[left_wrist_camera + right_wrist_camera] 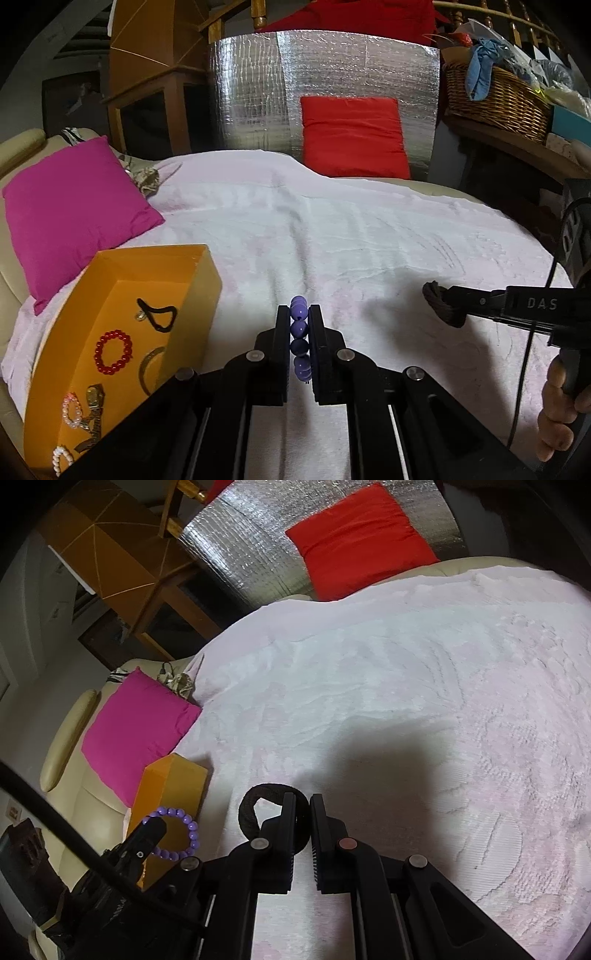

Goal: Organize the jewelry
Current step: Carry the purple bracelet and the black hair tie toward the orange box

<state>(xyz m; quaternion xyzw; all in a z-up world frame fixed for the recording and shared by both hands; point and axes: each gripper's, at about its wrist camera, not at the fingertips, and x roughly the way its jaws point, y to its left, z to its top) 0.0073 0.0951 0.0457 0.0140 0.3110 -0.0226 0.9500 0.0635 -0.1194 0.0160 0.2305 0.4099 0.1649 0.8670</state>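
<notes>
My left gripper [299, 314] is shut on a purple bead bracelet [299, 328] and holds it above the white blanket, just right of the orange box [199, 284]. The bracelet also shows in the right wrist view [184, 834]. The box holds a red bead bracelet [112, 350], a black cord [159, 315], pearl pieces [72, 408] and a gold watch [94, 397]. My right gripper [303, 801] is shut on a black hair tie [255, 812]; in the left wrist view it comes in from the right [439, 295].
A white blanket [351, 229] covers the cream sofa. A magenta pillow [70, 214] lies behind the box and a red pillow [354, 136] leans against silver foil at the back. A wicker basket [495, 96] of clutter stands on a shelf at right.
</notes>
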